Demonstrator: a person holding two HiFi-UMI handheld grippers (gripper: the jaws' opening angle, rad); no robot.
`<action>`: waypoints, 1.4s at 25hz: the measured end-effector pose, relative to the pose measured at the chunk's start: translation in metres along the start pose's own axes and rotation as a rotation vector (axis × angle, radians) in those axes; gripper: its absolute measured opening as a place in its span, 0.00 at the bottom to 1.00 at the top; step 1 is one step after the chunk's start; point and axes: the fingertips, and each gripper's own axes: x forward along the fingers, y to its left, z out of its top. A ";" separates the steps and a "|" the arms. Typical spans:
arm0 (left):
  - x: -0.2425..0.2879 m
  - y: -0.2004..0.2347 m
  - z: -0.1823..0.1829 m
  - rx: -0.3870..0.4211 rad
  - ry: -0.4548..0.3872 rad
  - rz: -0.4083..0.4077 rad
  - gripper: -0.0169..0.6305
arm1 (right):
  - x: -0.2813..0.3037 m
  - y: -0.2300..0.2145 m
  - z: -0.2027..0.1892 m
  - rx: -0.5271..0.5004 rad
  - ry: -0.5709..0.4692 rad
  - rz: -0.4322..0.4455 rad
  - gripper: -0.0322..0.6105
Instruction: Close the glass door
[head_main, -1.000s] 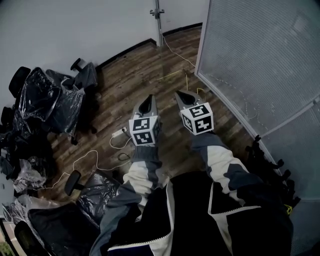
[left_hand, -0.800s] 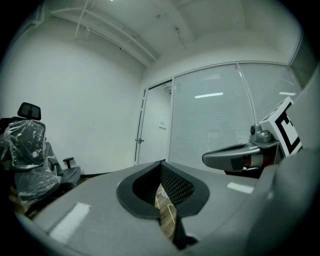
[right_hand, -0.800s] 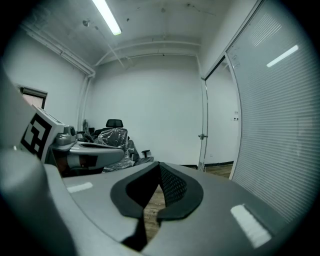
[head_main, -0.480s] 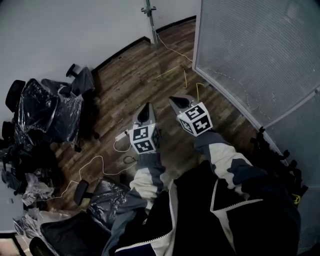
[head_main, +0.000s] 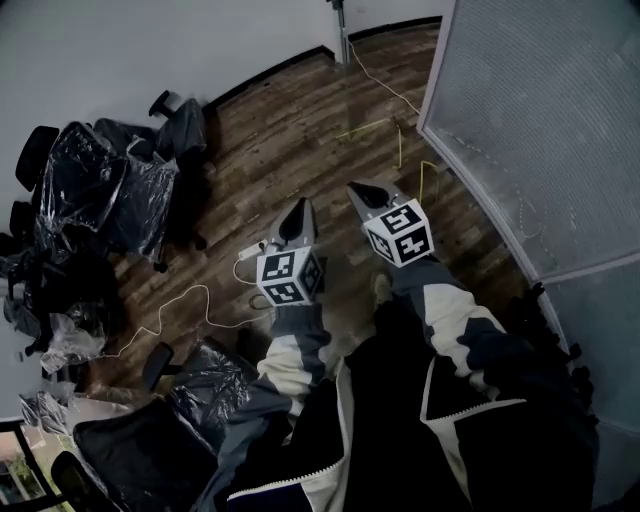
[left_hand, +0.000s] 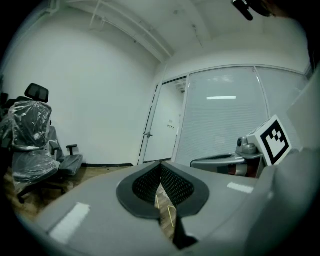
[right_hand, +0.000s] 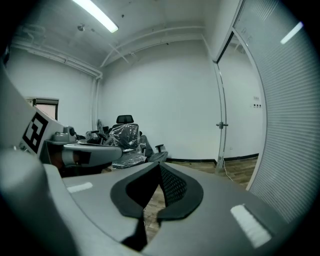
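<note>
The frosted glass wall (head_main: 540, 120) runs along the right of the head view. At its far end stands a slim metal upright with a handle fitting (right_hand: 221, 125), which looks like the glass door's edge; it also shows as the upright (left_hand: 148, 134) in the left gripper view. My left gripper (head_main: 299, 207) and right gripper (head_main: 356, 188) hang side by side over the wooden floor, well short of that door. Both point ahead and slightly down. The left gripper (left_hand: 160, 167) and the right gripper (right_hand: 159, 167) are shut with nothing between the pads.
Plastic-wrapped office chairs (head_main: 100, 190) crowd the left side, with more chairs and bags (head_main: 190, 390) near my feet. A white cable and power strip (head_main: 250, 262) lie on the floor, a yellow cable (head_main: 400, 150) near the glass wall. A dark stand (head_main: 550, 330) sits at the right.
Both grippers have sunk a little and shifted over the floor. My head view has swung, so the frosted wall now sits further right. Both jaws stay shut.
</note>
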 end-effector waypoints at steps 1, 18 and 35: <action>0.010 0.004 0.003 -0.001 0.000 0.007 0.02 | 0.012 -0.009 0.001 0.006 -0.004 0.014 0.06; 0.202 0.074 0.047 0.009 0.018 0.166 0.02 | 0.168 -0.153 0.070 -0.010 -0.056 0.219 0.06; 0.308 0.196 0.072 -0.015 0.009 0.101 0.03 | 0.308 -0.189 0.109 -0.061 -0.035 0.157 0.06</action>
